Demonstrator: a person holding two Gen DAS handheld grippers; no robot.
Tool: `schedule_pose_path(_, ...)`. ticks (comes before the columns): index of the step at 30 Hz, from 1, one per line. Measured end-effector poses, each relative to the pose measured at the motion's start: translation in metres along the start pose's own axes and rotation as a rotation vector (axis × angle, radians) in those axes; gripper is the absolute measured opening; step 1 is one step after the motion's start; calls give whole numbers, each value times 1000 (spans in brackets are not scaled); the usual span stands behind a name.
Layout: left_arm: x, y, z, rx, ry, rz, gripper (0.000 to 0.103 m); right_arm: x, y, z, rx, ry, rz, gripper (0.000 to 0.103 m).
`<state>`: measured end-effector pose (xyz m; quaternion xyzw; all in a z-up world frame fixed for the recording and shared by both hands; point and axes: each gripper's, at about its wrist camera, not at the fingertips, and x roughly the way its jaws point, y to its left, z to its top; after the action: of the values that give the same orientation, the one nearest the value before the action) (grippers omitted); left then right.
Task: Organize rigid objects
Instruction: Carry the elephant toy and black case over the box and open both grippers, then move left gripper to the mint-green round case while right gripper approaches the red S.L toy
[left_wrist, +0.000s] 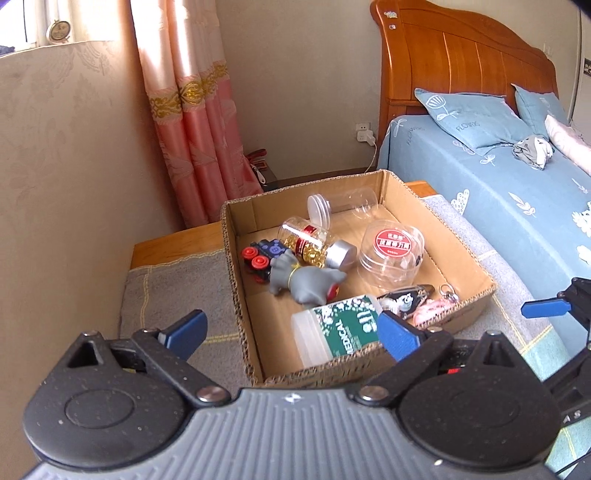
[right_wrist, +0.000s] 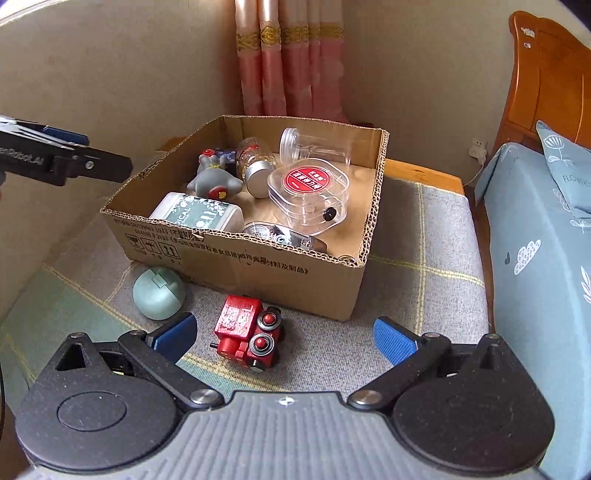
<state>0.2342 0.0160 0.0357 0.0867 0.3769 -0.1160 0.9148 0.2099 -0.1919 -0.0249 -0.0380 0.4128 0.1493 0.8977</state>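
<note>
A cardboard box (left_wrist: 458, 254) (right_wrist: 258, 266) stands on a grey checked cushion. In it lie a white medical bottle (left_wrist: 332, 332) (right_wrist: 195, 214), a grey elephant toy (left_wrist: 306, 280) (right_wrist: 214, 181), a dark toy train (left_wrist: 262, 254), a jar of gold capsules (left_wrist: 310, 240), clear plastic containers (left_wrist: 391, 251) (right_wrist: 314, 192) and keys (left_wrist: 439, 299). A red toy train (right_wrist: 247, 336) and a green round case (right_wrist: 159, 291) lie on the cushion in front of the box. My left gripper (left_wrist: 291, 332) is open and empty above the box's near corner. My right gripper (right_wrist: 284, 336) is open, its fingers on either side of the red train.
A beige padded wall (left_wrist: 62, 166) is at the left. A bed with a blue sheet (left_wrist: 498, 192) (right_wrist: 535, 258) and a wooden headboard (left_wrist: 461, 55) stands on the right. Pink curtains (left_wrist: 184, 110) hang behind. The grey cushion (right_wrist: 417, 295) extends right of the box.
</note>
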Motion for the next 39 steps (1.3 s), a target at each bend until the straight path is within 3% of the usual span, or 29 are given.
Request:
schedule_pose_path(8,-18,4,-29,-37,-13,41,100,6,12,-11,46,20,-17,103)
schedule_pose_path(16,-30,-3,-58,-49,-86,100,101,9,22,-17,71,25,-59,103)
schedule_pose_path(24,-31,0,-76,-116,-69,79,101,23,27,-25,94,50,-76,103)
schedule_pose_path(32,-46,12,-88,-151,-58,114,101,63,39,-24,69,89,-114,103)
schedule_pose_path(39,-49,16,-97,-138,-37,128,102,70,34,-23,48,37,-143,103)
